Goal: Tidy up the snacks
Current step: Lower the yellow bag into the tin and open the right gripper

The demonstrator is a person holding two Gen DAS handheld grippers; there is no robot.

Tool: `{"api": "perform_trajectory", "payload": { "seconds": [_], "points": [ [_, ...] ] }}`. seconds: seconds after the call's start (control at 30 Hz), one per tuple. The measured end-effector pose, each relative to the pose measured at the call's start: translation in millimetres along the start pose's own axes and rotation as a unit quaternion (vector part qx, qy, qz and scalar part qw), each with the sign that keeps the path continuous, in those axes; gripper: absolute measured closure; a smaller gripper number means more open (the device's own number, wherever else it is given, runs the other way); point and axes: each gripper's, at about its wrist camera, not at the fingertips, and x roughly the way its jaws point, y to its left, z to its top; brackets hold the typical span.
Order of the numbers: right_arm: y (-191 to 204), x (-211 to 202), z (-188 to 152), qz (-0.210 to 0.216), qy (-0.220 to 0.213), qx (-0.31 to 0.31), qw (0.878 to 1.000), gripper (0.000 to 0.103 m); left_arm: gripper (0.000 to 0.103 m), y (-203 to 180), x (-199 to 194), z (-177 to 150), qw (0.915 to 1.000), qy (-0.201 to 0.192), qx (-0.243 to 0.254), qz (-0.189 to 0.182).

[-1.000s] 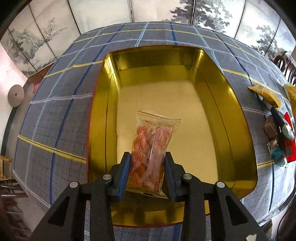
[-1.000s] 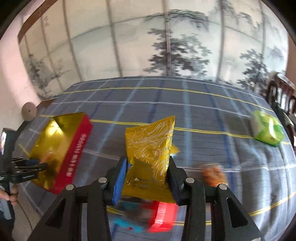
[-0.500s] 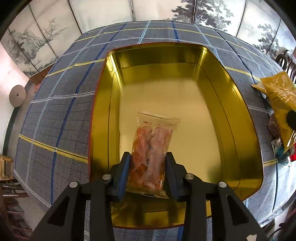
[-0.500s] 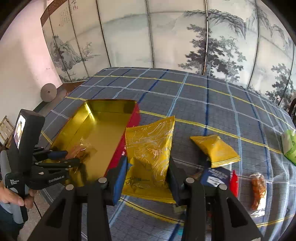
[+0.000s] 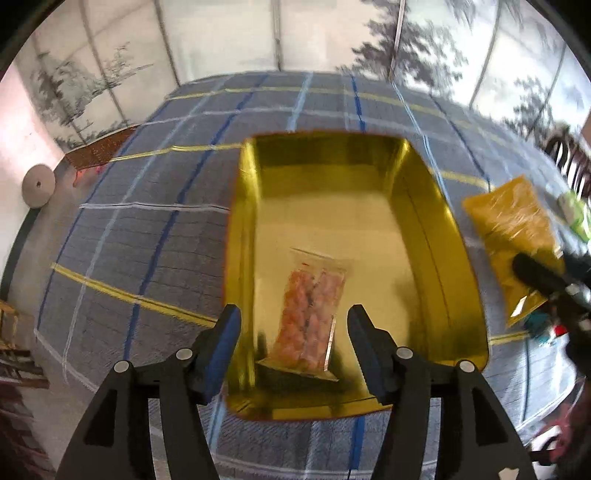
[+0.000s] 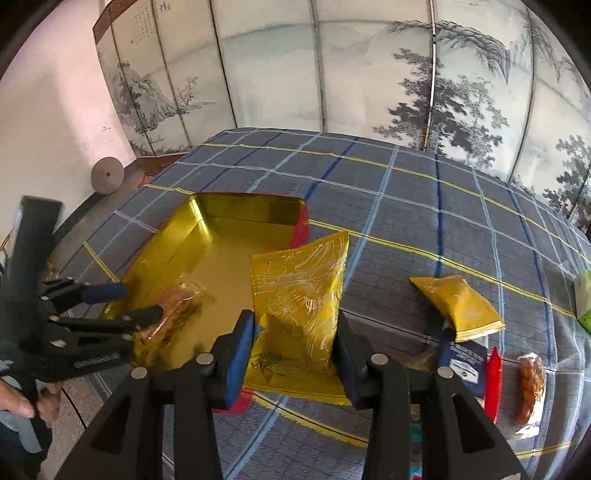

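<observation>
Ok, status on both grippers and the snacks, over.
Left gripper opening, orange pack free in the gold tin. Right gripper shut on yellow bag, beside the tin. Nothing blocking.

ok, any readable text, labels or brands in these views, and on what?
Nothing reads cleanly.
Folding screen: calligraphy columns, too small.
Dark blue packet: white label, print too small.
Yellow packet in the right tongs: dark print near its lower edge, illegible.
Left tongs, jaws opening, orange snack packet between them: white lettering on the body, blurred.
</observation>
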Motion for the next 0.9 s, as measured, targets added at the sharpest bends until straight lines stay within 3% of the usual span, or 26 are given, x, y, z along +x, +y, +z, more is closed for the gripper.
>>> {"api": "perform_trajectory", "payload": {
  "seconds": [0.1,0.2,0.4,0.9],
  "points": [
    [8,3,1,0.006,0.001,-0.005,1.0,0.061,0.044,21,-20,-2,0.9991,-0.02,-0.036,0.004],
    [18,7,2,0.012,0.002,-0.012,1.0,0.061,0.04,40,-35,-7,0.9968,-0.035,-0.064,0.031],
    [40,18,2,0.018,0.01,-0.025,0.999,0.061,0.039,78,-43,-24,0.9914,-0.03,-0.115,0.053],
    [79,58,7,-0.022,0.039,-0.05,0.998,0.061,0.039,101,-40,-48,0.9876,-0.007,-0.136,0.077]
  ]
}}
